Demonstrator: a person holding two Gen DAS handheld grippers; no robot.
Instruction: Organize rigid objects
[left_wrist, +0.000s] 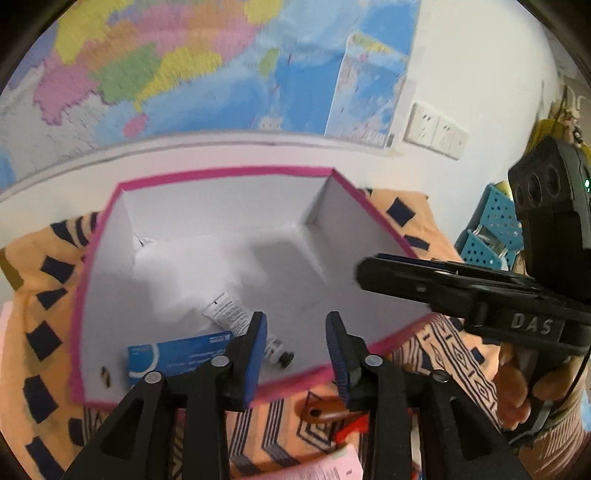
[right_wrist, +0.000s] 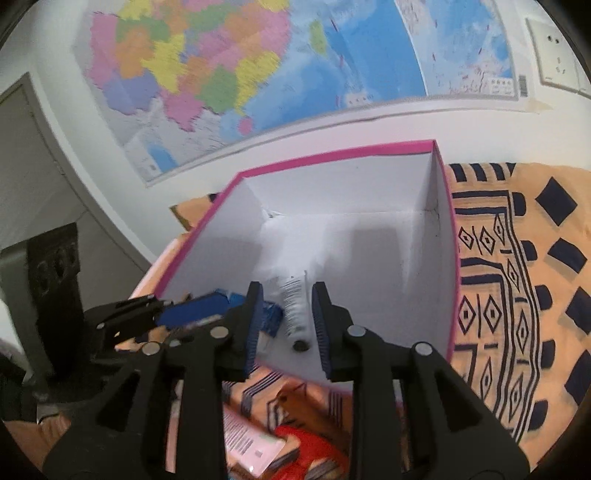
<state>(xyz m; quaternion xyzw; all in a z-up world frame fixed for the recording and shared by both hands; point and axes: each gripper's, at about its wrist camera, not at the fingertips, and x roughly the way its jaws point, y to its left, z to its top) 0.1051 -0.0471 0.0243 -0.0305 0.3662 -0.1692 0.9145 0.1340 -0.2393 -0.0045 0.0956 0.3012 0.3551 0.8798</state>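
Jaws of both grippers, left gripper (left_wrist: 295, 350) and right gripper (right_wrist: 284, 325), spread, empty, angled down over pink-rimmed box (left_wrist: 229, 171).

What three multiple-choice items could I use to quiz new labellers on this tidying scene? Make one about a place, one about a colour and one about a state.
1. Where does the white tube lie?
A. inside the pink-rimmed box
B. on the patterned cloth
C. in the blue perforated basket

2. What colour is the flat carton in the box?
A. red
B. blue
C. green

3. How does the left gripper stand?
A. shut on the tube
B. shut on the carton
C. open, holding nothing

Answers:
1 A: the tube rests on the box's white floor, near its front wall.
2 B: the carton is blue with a white ring mark.
3 C: its blue-padded fingers stand apart with nothing between them; the right gripper is open too.
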